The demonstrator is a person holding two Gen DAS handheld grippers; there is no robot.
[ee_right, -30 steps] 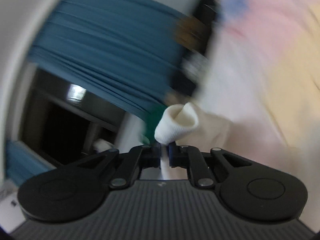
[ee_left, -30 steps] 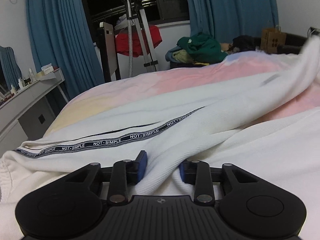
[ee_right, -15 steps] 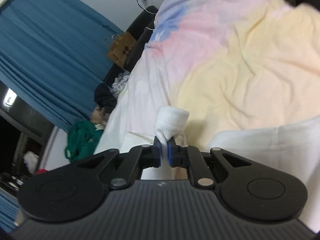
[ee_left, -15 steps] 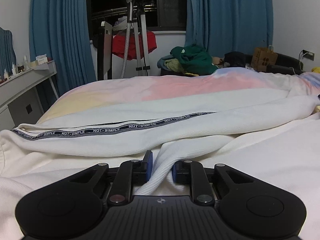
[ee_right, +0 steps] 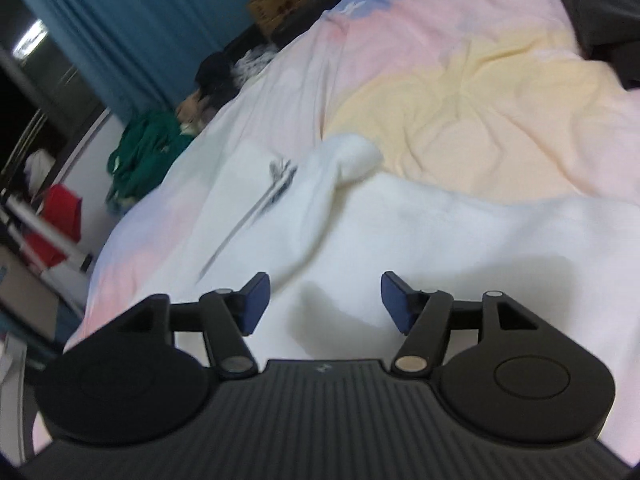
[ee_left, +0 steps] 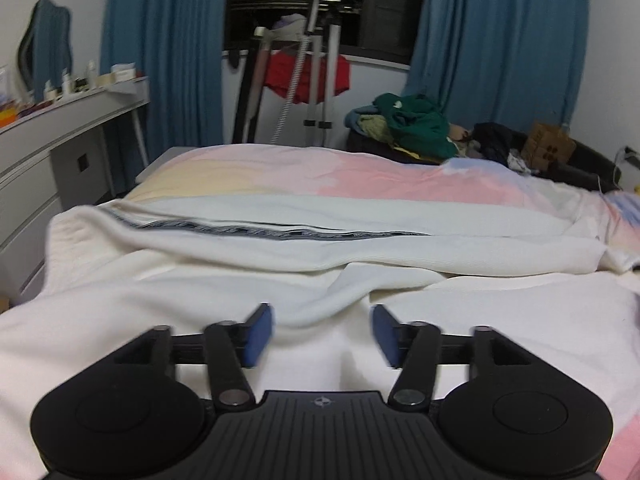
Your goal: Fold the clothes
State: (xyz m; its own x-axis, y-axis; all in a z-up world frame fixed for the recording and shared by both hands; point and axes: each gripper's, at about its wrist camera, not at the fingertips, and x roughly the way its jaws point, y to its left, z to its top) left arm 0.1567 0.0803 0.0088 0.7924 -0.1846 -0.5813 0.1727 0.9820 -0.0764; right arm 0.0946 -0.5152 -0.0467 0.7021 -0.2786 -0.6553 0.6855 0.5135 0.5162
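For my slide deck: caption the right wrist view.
Right gripper opening, fingers empty, above white knit garment on pastel bedsheet.

Blue curtains (ee_left: 160, 52), cardboard box (ee_left: 550, 148) (far side).

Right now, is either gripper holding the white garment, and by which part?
Neither. The left gripper and right gripper are opening above the white garment, pads clear of it; its sleeve cuff lies free.
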